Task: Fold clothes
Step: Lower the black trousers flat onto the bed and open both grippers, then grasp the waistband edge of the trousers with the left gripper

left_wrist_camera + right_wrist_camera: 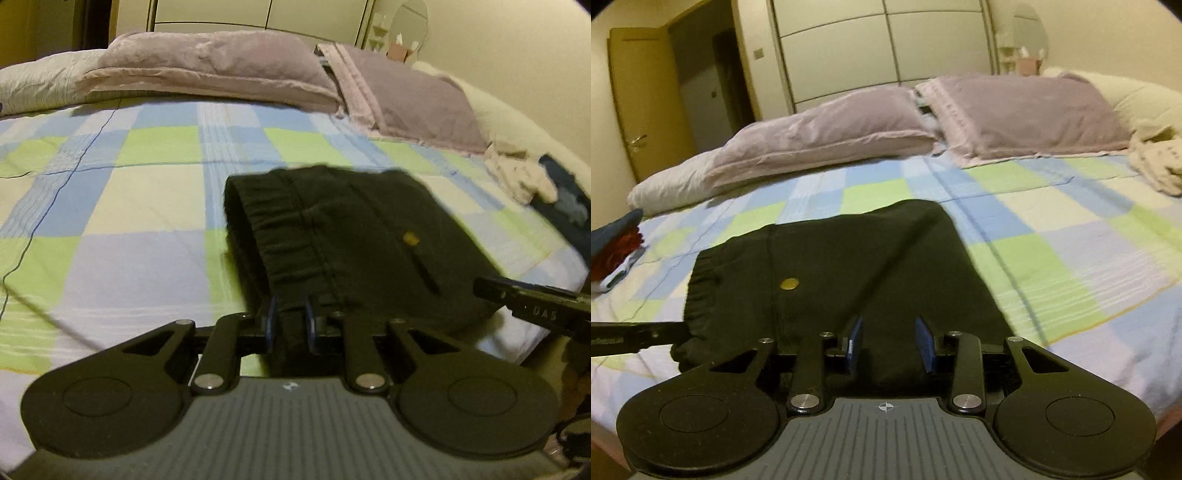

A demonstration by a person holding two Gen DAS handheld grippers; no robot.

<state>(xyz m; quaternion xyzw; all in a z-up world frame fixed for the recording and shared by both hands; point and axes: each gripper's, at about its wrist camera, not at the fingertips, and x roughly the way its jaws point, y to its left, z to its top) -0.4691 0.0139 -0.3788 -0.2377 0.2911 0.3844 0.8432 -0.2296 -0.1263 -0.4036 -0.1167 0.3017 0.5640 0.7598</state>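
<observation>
Black trousers [354,236] held at their near edge by both tongs over a checked bed.

The trousers lie spread on the checked bedspread [140,192] straight ahead of both tongs, with the gathered waistband [295,236] running forward from the left gripper [291,321] and a small yellow button [789,283] just ahead and left of the right gripper [890,343]. The left gripper is clenched on a narrow fold of the black cloth, its blue pads close together with the fabric between them. The right gripper grasps a thicker bunch of the same cloth, its pads standing wider apart. Each gripper's tip shows at the side of the other's view, both at the near edge. Beyond the trousers, two lilac pillows [923,122] lie across the far end, a cream heap of clothes [1156,162] far right, a red and blue pile [617,243] far left.
</observation>
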